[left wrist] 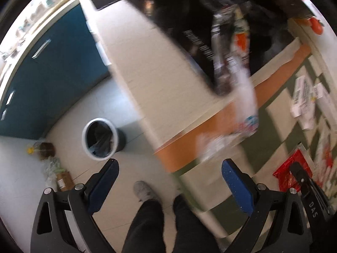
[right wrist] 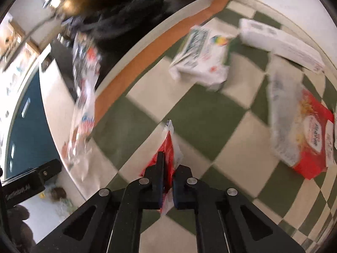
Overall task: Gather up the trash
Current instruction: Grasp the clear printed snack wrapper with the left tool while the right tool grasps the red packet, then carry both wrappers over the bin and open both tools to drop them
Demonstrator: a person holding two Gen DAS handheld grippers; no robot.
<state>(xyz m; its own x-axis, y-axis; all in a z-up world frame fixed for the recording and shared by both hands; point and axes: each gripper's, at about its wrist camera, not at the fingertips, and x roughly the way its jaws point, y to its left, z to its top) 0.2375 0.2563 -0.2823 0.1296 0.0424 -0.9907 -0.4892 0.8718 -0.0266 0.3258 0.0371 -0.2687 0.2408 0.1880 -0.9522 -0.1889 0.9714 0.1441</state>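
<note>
Two hand-held grippers here: our right hand-held gripper (right wrist: 167,164) pinches the red wrapper (right wrist: 168,147) above the checkered tabletop (right wrist: 189,113), left hand-held gripper (left wrist: 169,168) spread empty, so we'd grip firmly while swinging toward the bin (left wrist: 100,139) on the floor.

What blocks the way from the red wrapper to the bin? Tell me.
Nothing visible does. The right gripper is shut on the red wrapper above the checkered table. The bin stands open on the floor past the table edge, with bare floor around it.
</note>
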